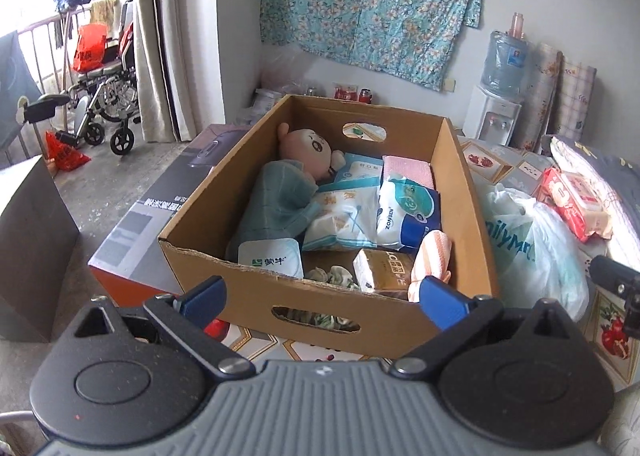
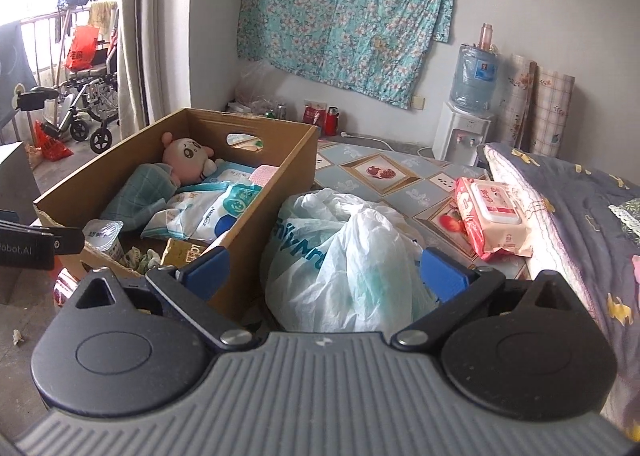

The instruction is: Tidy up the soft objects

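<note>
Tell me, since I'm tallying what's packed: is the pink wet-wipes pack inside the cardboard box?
No, the wet-wipes pack lies on the table outside the cardboard box.

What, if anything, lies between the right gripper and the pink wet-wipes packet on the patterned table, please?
The crumpled white plastic bag sits directly ahead of the open right gripper. The pink wet-wipes packet lies beyond it to the right, on the patterned table; approached from the right, nothing visible blocks it.
</note>
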Demonstrator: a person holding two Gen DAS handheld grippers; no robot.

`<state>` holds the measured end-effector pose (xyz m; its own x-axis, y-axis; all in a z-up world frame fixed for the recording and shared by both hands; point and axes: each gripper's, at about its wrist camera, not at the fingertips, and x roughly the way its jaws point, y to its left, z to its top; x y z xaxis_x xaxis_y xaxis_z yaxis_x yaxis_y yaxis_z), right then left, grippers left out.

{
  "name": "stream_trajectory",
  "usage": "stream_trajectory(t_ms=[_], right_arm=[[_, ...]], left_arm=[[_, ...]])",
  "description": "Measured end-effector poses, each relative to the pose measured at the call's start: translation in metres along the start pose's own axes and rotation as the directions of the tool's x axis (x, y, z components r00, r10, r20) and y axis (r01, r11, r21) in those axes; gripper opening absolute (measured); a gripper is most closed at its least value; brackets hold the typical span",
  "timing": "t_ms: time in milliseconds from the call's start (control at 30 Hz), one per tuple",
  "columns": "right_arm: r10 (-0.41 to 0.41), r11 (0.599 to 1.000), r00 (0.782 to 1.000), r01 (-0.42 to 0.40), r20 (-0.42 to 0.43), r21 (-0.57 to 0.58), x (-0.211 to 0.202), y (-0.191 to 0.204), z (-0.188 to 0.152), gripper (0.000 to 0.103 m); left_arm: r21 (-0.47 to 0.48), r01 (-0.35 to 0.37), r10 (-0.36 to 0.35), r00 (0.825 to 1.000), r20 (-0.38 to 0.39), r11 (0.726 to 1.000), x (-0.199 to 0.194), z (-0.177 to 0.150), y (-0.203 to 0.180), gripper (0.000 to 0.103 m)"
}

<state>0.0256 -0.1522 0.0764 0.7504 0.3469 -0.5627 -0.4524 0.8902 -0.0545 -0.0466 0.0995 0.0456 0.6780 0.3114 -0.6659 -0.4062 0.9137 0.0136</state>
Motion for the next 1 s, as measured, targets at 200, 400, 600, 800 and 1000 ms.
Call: stream_trajectory(t_ms=[200,400,600,800,1000], right_arm=[[0.000,0.999,1.000,0.001,-0.010,0.048,0.002,0.005,-0.001,0.102],[0.025,0.994,0.997,-0.017,-0.070,0.108,0.011,0.007,-0.007,0.102],[0.100,0.987,0.988,-0.085,-0.116,0.134,0.018,0.013,-0.012,0.102],[0.121,0.988,0.980,-0.105,-0.157,0.111,0.026,0.024,-0.016,0.102],[0.111,0.990,0.978,-0.094,-0.177,0.100,0.033,0.024,-0.017,0.102]], left_arm=[[0.018,-0.015,0.015,1.000,0.026,1.000,0.001,0.001,0.001,0.103],[0.034,-0.021,0.021,1.000,0.001,0.999,0.005,-0.001,-0.003,0.103],[0.056,-0.002,0.005,0.999,-0.050,0.998,0.010,-0.005,-0.009,0.103],[0.076,0.010,-0.004,0.997,-0.075,0.997,0.011,-0.010,-0.016,0.103],[0.066,0.012,-0.006,0.996,-0.089,0.998,0.012,-0.011,-0.016,0.103]])
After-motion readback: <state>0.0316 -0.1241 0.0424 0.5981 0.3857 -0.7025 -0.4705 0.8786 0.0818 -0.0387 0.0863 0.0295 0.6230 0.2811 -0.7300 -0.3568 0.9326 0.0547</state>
